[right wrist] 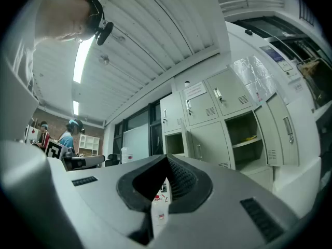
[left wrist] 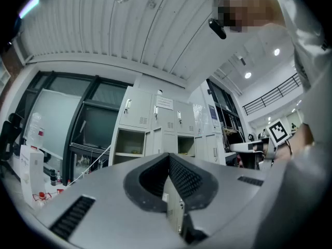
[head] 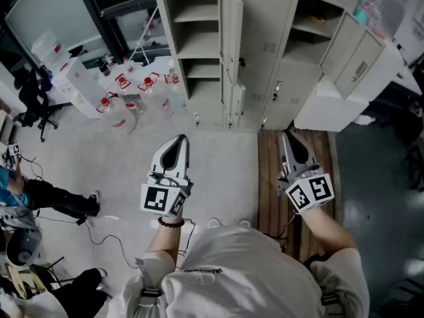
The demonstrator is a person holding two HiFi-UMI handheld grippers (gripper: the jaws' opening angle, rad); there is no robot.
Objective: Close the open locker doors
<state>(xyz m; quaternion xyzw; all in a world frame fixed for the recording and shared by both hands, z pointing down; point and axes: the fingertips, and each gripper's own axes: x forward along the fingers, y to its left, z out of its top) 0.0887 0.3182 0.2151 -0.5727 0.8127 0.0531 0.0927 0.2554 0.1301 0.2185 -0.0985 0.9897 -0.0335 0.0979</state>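
Observation:
A bank of pale grey lockers (head: 265, 52) stands ahead of me. In its left column a tall upper door (head: 230, 42) and a small lower door (head: 237, 105) hang open beside bare shelves. At the right, another door (head: 358, 55) swings wide from an open compartment (head: 311, 25). My left gripper (head: 179, 140) is shut and empty, short of the left column. My right gripper (head: 290, 136) is also shut and empty, over the wooden strip. The left gripper view has its jaws (left wrist: 168, 158) closed before the lockers (left wrist: 155, 131). The right gripper view shows closed jaws (right wrist: 166, 161) and an open compartment (right wrist: 248, 134).
Clear jugs with red labels (head: 122, 95) crowd the floor left of the lockers. A black office chair (head: 36, 101) and a seated person's legs (head: 59, 201) are at the far left. A white box (head: 331, 105) sits beside the right door. Cables (head: 112, 240) trail on the floor.

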